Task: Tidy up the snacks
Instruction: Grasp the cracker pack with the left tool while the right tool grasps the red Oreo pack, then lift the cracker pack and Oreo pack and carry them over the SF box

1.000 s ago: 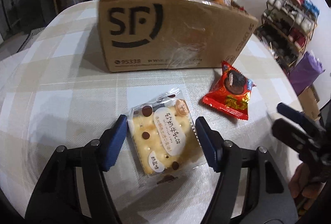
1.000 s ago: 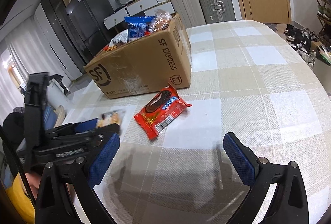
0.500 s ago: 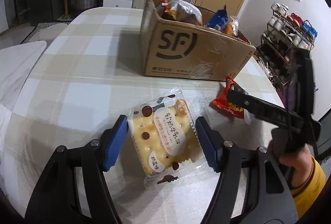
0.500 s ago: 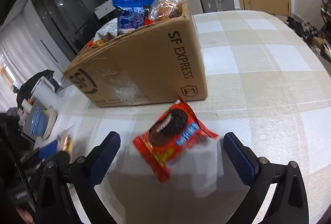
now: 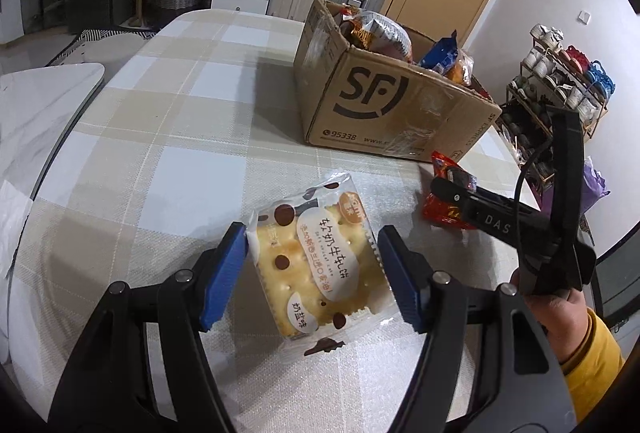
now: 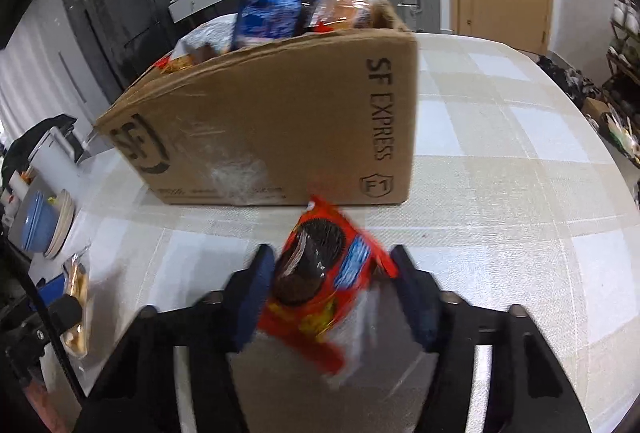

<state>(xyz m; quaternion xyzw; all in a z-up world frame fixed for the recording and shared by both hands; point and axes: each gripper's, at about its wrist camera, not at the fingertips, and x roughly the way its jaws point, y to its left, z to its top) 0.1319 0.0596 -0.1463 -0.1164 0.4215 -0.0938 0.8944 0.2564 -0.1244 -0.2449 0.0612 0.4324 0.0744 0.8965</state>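
Blurred, covered and cropped parts

Motion is smearing the red cookie packet (image 6: 325,287) between the right hand-held gripper (image 6: 334,297) fingers, so contact is staying unclear. In the left wrist view that tool's body is covering much of the packet. Snacks are lying half hidden behind the cardboard box (image 6: 280,129) wall, beyond the fingers. The frame edge is cropping both handles.
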